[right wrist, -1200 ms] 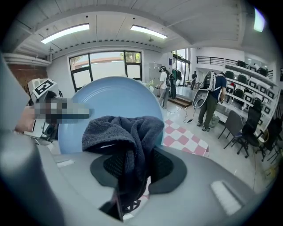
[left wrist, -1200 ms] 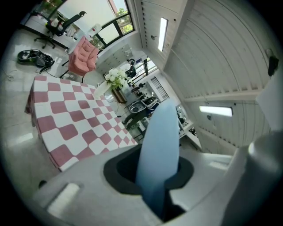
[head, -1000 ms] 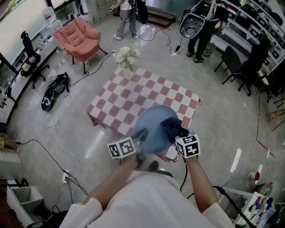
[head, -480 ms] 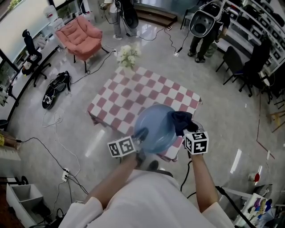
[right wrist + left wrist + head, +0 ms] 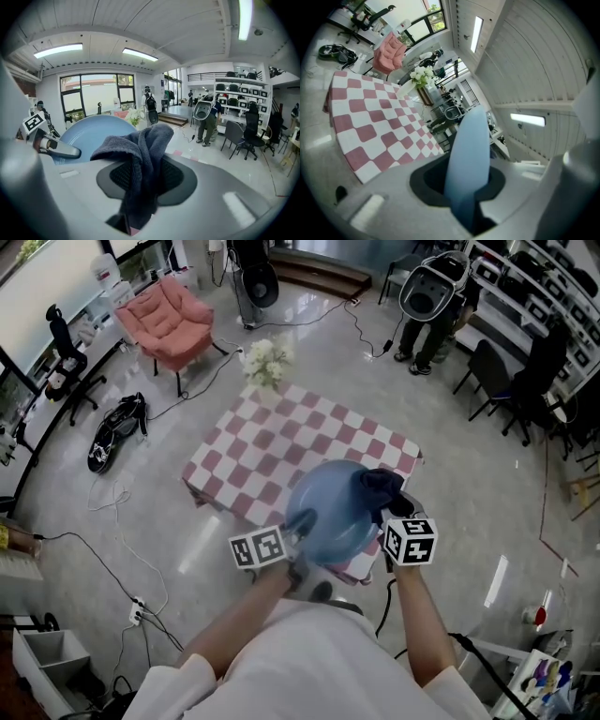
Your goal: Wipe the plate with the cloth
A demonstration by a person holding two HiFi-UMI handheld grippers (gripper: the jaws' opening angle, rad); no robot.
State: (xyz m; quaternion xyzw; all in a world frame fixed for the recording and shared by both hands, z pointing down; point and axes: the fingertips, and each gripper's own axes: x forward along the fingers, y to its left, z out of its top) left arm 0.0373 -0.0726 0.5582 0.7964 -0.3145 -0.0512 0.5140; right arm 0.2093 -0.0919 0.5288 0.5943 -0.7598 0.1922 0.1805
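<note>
My left gripper (image 5: 298, 524) is clamped on the near-left rim of the blue plate (image 5: 330, 512), which I hold tilted over the near edge of the checked table (image 5: 281, 442). My right gripper (image 5: 386, 504) pinches the dark cloth (image 5: 380, 486), bunched at the plate's right rim. White flowers (image 5: 267, 362) stand at the table's far edge.

Counter (image 5: 281, 451): small, square, on glossy grey floor (image 5: 169, 512). Red-and-white checked cover (image 5: 323, 442) over whole top, hanging over edges. White flowers (image 5: 267, 362) in brownish vase (image 5: 425, 96), upright at far corner, standing on checked cover.
</note>
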